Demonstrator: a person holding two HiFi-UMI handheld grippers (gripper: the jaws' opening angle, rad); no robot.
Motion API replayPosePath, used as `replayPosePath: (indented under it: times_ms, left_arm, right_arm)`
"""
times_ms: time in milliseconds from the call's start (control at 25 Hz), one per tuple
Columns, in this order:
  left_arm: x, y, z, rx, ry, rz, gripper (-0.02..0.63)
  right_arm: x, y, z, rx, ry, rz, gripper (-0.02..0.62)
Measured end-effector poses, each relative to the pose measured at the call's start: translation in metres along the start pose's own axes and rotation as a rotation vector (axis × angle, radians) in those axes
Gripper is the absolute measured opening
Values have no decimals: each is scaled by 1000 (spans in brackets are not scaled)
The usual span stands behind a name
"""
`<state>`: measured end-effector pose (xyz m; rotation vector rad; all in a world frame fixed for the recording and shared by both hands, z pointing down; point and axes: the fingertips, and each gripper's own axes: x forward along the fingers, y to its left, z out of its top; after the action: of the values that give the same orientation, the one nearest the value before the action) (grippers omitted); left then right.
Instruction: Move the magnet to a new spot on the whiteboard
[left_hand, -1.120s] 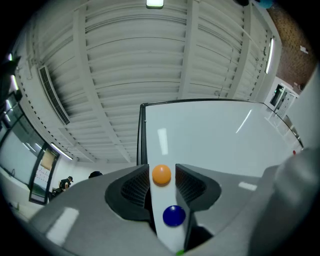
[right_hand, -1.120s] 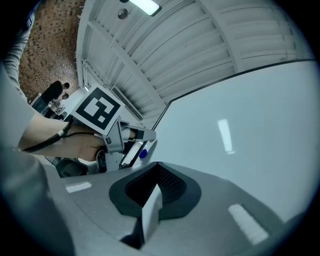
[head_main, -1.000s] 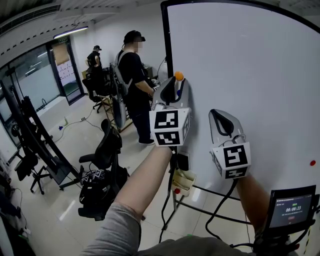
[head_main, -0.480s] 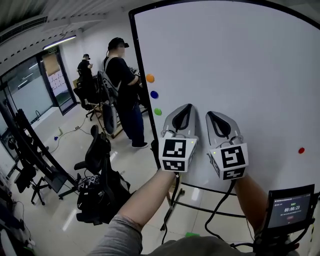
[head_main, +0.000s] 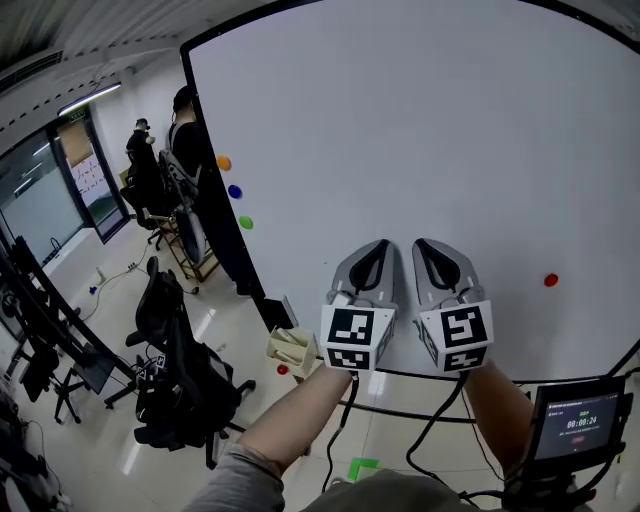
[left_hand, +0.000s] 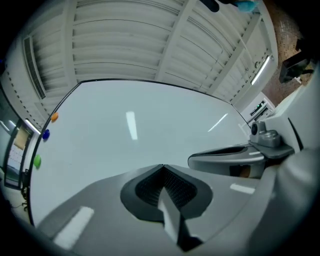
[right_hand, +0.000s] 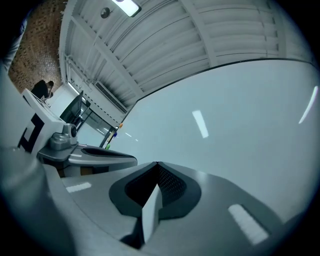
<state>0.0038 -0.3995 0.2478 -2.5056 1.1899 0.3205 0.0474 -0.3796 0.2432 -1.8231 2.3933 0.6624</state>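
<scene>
Fig.: both hand-held tongs are hovering side by side before the large white whiteboard (head_main: 420, 120) w/ black frame, low on its face, just above its bottom edge. The left gripper (head_main: 380, 247) (grey shell, marker cube at rear) is showing jaws pressed tip to tip w/ nothing btwn them. The right gripper (head_main: 428, 246) is showing the same, pads meeting & empty. Neither is touching a magnet. Three magnets are clinging in a short slanted column beside the whiteboard's left edge at approx. mid height: a small round orange magnet (head_main: 223, 162), a blue magnet (head_main: 234, 191) below it & a green magnet (head_main: 246, 222) lowest. A lone round red magnet (head_main: 550, 280) is sitting near the whiteboard's right edge, approx. level w/ the gripper bodies. All are holding to the upright face by their own pull, so none is needing support. Which one is the task's magnet cannot be told; the red one is lying closest, on the right gripper's side. Judgement: the paired, closed, centred pose is reading as a neutral rest stance, not an approach. The jaws would be needing to part before any pick, & no tip is aiming at a magnet.
</scene>
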Motion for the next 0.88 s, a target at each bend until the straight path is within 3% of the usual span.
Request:
replayPosePath:
  times_ms: [360,560,720,880]
  left_arm:
    - [23,-145,-4,-60,18,-83,0]
    - [40,-211,-8,-52,26,-120,0]
    - [52,-256,-16,-31,48,-145,0]
    - [60,-275,-28,-27,69,-158,0]
  right_arm:
    - [-105,-96,-27,-10,66,-86,8]
    - [-151,-142,-40,-19,92,-137,6]
    - [-180,-173,-50,-19,117,-168,6]
    - [-190,-183,-63,-18,138,-182,6]
